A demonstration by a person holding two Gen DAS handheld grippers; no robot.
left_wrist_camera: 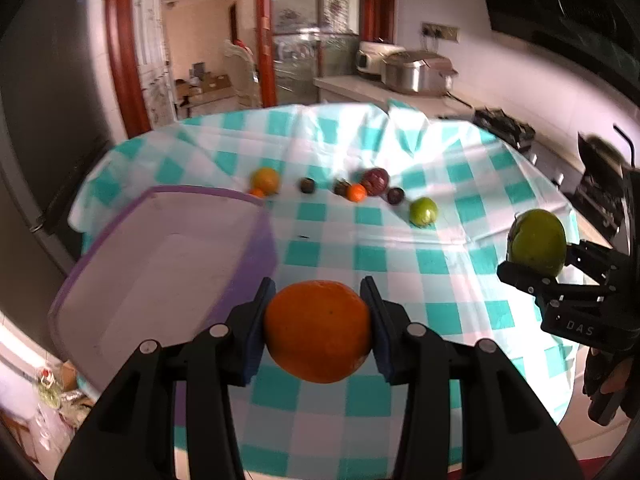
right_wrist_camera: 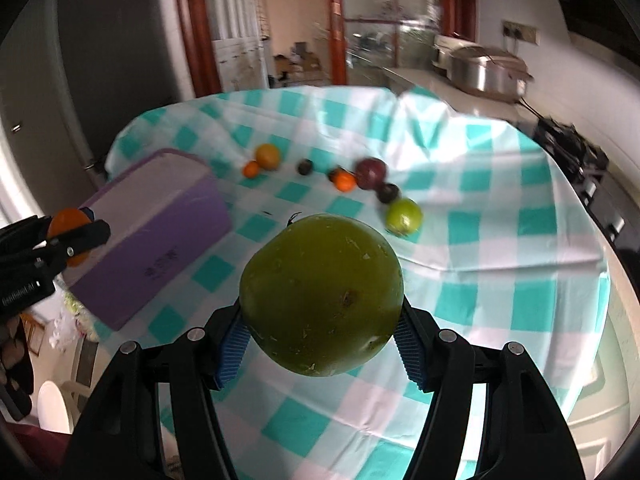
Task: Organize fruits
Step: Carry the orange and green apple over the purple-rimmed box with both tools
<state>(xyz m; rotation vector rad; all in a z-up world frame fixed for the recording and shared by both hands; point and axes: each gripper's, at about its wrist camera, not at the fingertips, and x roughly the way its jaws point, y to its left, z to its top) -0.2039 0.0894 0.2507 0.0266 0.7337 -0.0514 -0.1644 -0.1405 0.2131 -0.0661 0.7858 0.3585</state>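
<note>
My left gripper is shut on an orange and holds it above the table, just right of the purple bin. My right gripper is shut on a big green fruit and holds it above the table's right half. The right gripper also shows in the left wrist view, and the left gripper with its orange shows in the right wrist view. Several fruits lie in a row at the back: a yellow-orange fruit, a small tangerine, a dark red fruit, a green apple.
The table wears a teal and white checked cloth. The purple bin looks empty inside. A kitchen counter with a steel cooker and a gas stove runs behind and to the right. A dark fridge stands at the left.
</note>
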